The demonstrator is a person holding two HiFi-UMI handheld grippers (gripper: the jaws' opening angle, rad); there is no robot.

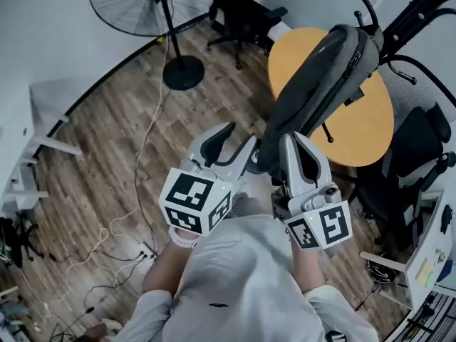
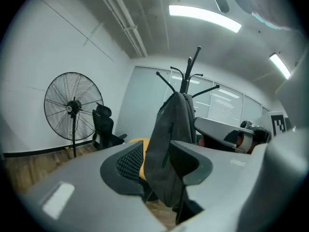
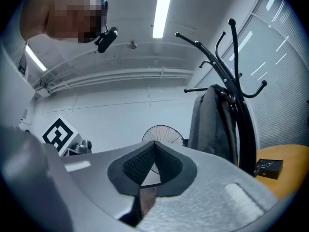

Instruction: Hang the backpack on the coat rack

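Observation:
The grey backpack (image 1: 320, 84) hangs from the black coat rack (image 1: 413, 13) at the upper right of the head view, with its lower end just ahead of both grippers. My left gripper (image 1: 239, 137) is open just left of the bag's bottom. In the left gripper view the backpack (image 2: 171, 144) shows through the gap of the left gripper (image 2: 157, 161), below the rack's hooks (image 2: 186, 79); the pads do not press on it. My right gripper (image 1: 293, 140) is level beside the bag's lower end. The right gripper (image 3: 154, 151) is shut on nothing, with the backpack (image 3: 212, 124) to its right.
A round orange table (image 1: 370, 120) stands under the rack, with a small black box (image 3: 268, 167) on it. A standing fan (image 1: 153, 6) and an office chair (image 1: 239, 9) are at the back, another chair (image 1: 413, 162) at the right. Cables (image 1: 142, 162) trail over the wood floor.

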